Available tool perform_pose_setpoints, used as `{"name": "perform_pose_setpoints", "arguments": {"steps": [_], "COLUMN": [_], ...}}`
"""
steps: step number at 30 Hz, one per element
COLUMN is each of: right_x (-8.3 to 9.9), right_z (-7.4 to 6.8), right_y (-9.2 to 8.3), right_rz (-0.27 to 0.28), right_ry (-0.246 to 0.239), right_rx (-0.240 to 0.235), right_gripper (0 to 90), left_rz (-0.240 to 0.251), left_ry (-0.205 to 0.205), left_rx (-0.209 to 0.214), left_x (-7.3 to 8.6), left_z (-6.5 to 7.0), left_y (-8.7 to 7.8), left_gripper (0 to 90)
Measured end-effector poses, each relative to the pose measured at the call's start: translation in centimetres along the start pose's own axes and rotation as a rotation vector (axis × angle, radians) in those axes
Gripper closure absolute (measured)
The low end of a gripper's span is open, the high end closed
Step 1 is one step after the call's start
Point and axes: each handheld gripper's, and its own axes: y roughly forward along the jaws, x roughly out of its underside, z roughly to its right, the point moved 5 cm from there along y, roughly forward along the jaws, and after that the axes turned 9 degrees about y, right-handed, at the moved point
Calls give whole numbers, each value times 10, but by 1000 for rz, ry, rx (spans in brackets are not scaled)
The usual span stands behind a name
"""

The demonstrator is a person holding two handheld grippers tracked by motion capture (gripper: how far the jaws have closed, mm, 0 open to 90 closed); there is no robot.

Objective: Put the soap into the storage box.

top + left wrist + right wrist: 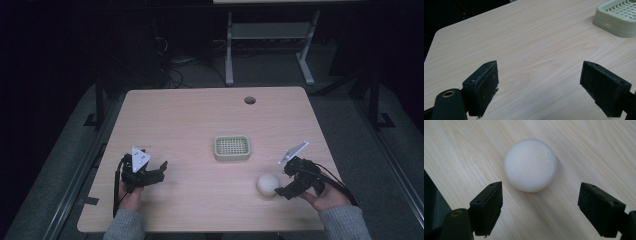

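High view: white soap bar [268, 184] near front-right corner of table [200, 115], right gripper [286, 181] just beside it, jaws spread. Soap dish [232, 147] mid-table. Left gripper [159, 170] idle near front-left, released.

Left gripper view: dish [617, 18] ahead, bare wood between pads.

Right gripper view: soap [530, 165] not yet between pads. Imo push forward, centre it, squeeze gently, probably slippery. Rounded top clear here, just blob from above.
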Motion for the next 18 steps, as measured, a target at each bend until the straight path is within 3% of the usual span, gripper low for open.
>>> {"name": "perform_pose_setpoints", "arguments": {"steps": [18], "right_x": [-19], "right_z": [-7], "right_y": [26], "right_rz": [-56], "right_ry": [-38], "right_rx": [-14], "right_gripper": [168], "left_rz": [2], "left_ry": [-9], "left_rx": [-5], "left_x": [0], "left_z": [-2], "left_y": [-1], "left_gripper": [148]}}
